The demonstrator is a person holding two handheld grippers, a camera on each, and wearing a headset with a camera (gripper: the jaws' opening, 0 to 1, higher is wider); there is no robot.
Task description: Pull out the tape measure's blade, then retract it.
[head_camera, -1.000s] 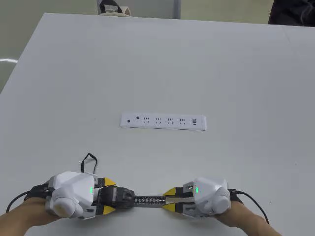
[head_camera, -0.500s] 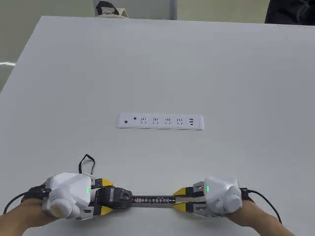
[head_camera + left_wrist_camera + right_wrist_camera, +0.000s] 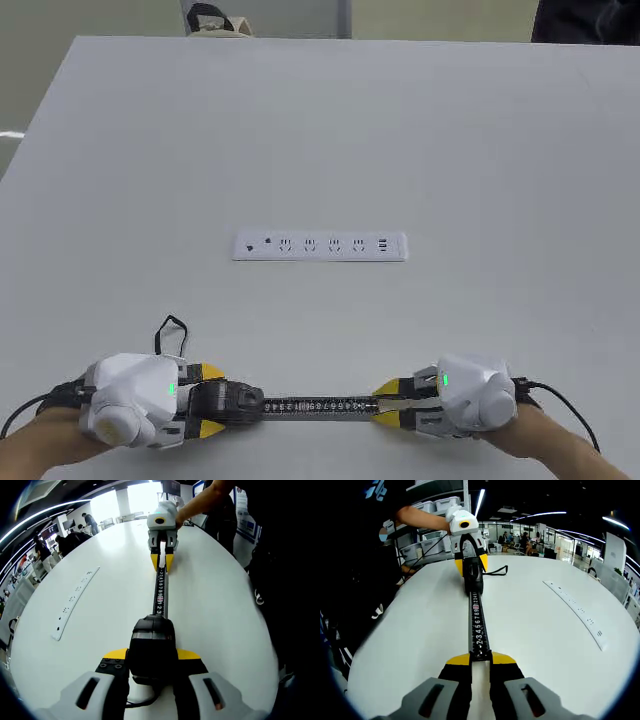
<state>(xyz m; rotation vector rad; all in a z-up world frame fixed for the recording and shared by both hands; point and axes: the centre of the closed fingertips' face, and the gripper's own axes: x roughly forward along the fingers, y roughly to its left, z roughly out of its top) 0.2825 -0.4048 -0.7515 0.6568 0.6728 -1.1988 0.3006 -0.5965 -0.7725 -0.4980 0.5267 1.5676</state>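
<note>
Black and boxy, the tape measure case [image 3: 153,645] sat clenched between the yellow-tipped jaws of the left gripper [image 3: 212,402], its rear half buried under the gripper's white body, so any button or lock there could not be made out. The blade [image 3: 478,625] ran straight out of the case, low along the white table [image 3: 300,130], to the right gripper [image 3: 480,659], whose jaws were pinched tight on the blade's end. The end hook itself was hidden between those jaws. From the head view the blade's markings were too small to read, while in the right gripper view the numerals 2 to 9 stood clear just ahead of the jaws. Both of the person's hands were cut off at the lower edge of the head view. A thin black strap [image 3: 172,330] looped on the table just beyond the left gripper, and its join to the case was covered by the gripper. A white power strip [image 3: 320,246] lay well beyond both grippers, parallel to the blade and apart from it. A dark object [image 3: 210,15] past the table's far edge was cropped by the frame and could not be identified. Nothing lay across the blade between the two grippers.
</note>
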